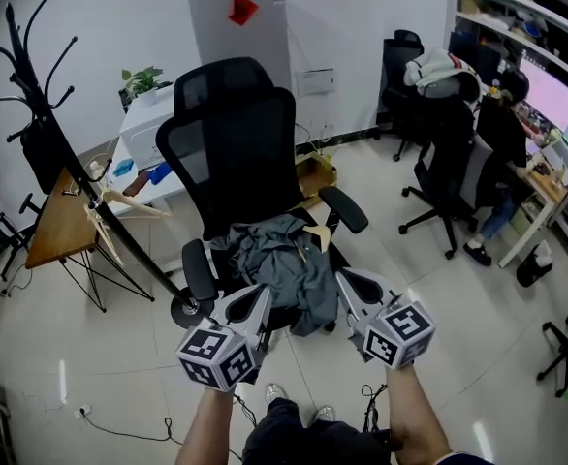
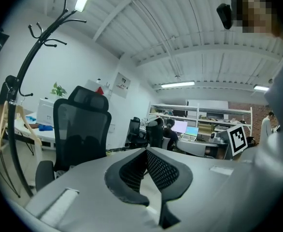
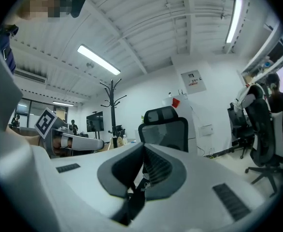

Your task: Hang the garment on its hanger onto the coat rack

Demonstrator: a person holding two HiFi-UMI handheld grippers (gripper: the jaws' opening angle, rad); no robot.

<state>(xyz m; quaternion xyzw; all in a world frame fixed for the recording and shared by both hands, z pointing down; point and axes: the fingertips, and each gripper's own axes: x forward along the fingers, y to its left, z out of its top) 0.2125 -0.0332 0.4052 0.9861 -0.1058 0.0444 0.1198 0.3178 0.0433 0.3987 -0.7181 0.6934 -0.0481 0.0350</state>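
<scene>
A grey-green garment [image 1: 284, 260] lies crumpled on the seat of a black office chair [image 1: 231, 134], and a pale wooden hanger piece [image 1: 315, 232] pokes out of it. At the left leans the black coat rack [image 1: 47, 114], also seen as the coat rack [image 2: 21, 81] and the coat rack [image 3: 112, 110]. My left gripper [image 1: 253, 304] and right gripper [image 1: 358, 289] hover just in front of the garment, apart from it. Both are shut and empty: left gripper [image 2: 145, 151], right gripper [image 3: 143, 146].
A bare wooden hanger [image 1: 119, 201] hangs low on the rack. Behind it are a wooden table [image 1: 56, 226] and a white desk [image 1: 148, 124]. A seated person [image 1: 497, 134] and more black chairs [image 1: 439, 182] fill the right. A cable [image 1: 119, 429] trails on the floor.
</scene>
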